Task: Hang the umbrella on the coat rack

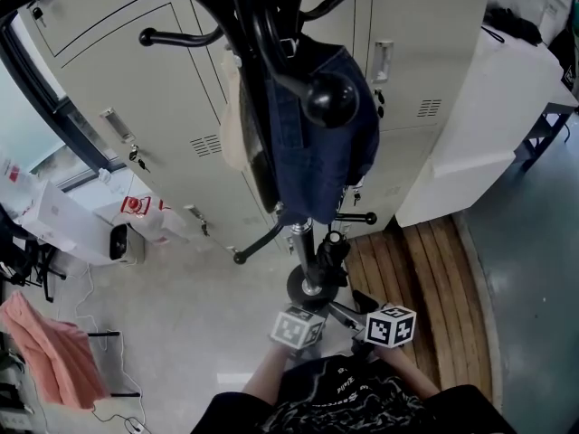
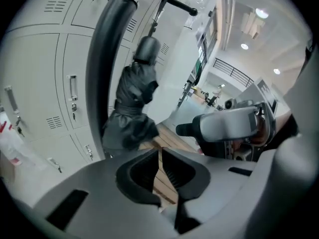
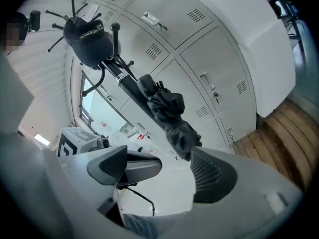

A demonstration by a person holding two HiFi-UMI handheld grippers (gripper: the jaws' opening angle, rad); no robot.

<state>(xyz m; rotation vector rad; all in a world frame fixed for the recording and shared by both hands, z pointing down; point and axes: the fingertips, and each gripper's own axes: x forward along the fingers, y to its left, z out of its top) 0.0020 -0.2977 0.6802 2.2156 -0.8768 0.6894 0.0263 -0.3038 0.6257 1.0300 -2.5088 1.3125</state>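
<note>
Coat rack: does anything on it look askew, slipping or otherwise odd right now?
Nothing stands out. The black umbrella hangs furled by its strap from a hook, close beside the coat rack's pole. The dark blue garment hangs from a hook higher up. Nothing appears to be sliding off or damaged.

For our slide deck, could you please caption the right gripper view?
Open right gripper facing the folded black umbrella hanging on the coat rack, lockers behind.
</note>
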